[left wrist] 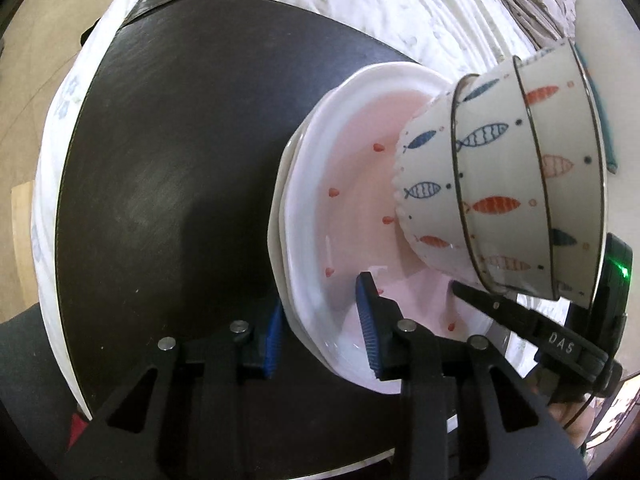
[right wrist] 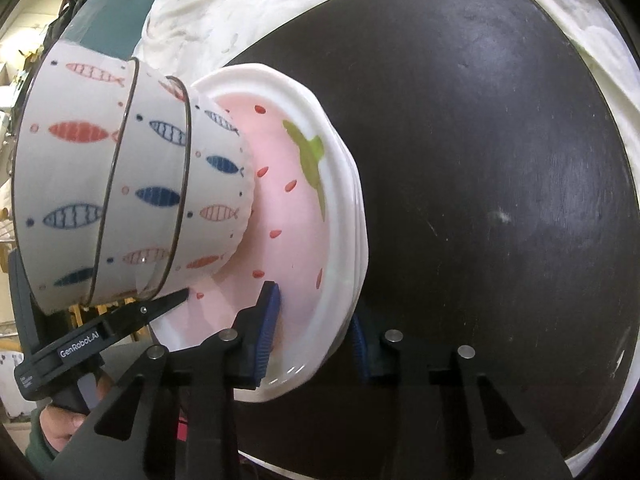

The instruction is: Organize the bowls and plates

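My left gripper (left wrist: 320, 328) & right gripper (right wrist: 314, 332) clamp opposite rims of plate stack (left wrist: 312, 216); bowls (left wrist: 500, 184) nested on top. Dark mat (left wrist: 168, 168) bare beside; outer pads half hidden.

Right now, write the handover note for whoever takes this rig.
Left gripper: shut on the plates' rim, one pad inside, one outside.
Right gripper: shut on the opposite rim.
Things: three nested bowls sit in the top pink plate; the stack is on the dark mat.
Done: plates and bowls stacked.
Left: probably lift the stack level, slowly, and carry it to its place.
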`<action>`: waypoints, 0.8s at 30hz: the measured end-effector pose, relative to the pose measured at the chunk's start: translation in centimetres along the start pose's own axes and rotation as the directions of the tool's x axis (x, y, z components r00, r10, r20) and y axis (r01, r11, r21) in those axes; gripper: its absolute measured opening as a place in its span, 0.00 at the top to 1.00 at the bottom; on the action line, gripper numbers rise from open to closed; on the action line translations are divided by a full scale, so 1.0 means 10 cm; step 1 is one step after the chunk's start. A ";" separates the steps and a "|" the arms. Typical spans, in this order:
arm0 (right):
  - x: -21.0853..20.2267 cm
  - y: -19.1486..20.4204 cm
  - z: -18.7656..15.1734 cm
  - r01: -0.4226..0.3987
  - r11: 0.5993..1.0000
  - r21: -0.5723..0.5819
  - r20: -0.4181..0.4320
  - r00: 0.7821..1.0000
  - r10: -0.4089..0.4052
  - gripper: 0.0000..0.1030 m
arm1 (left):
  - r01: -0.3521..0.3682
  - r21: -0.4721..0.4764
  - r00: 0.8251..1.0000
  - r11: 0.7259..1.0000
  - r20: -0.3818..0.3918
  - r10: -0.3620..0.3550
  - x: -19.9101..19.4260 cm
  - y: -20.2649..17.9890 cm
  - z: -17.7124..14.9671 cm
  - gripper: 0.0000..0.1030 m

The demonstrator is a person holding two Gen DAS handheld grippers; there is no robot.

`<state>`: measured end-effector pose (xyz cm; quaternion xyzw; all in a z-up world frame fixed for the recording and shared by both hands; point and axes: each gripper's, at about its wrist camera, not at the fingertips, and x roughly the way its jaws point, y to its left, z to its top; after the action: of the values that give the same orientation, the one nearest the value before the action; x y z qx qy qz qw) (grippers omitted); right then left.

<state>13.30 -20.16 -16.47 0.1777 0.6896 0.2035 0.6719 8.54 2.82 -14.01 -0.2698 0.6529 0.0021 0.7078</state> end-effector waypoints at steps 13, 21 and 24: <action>-0.06 -0.06 0.46 0.005 0.999 0.045 0.093 0.996 -0.009 0.65 | 0.007 -0.045 0.999 0.999 0.045 -0.005 0.05 0.08 0.23 0.71; -0.07 -0.11 0.51 -0.003 0.999 0.034 0.125 0.992 -0.002 0.66 | -0.035 -0.018 0.996 0.999 0.086 0.036 0.01 0.04 0.28 0.71; -0.12 -0.16 0.40 0.014 1.000 0.018 0.137 0.990 -0.016 0.67 | -0.039 -0.001 0.993 0.999 0.108 0.038 -0.05 0.03 0.26 0.71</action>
<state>17.41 -22.02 -16.31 0.1919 0.6447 0.1798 0.7178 10.77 4.24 -13.69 -0.2563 0.6187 0.0301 0.7420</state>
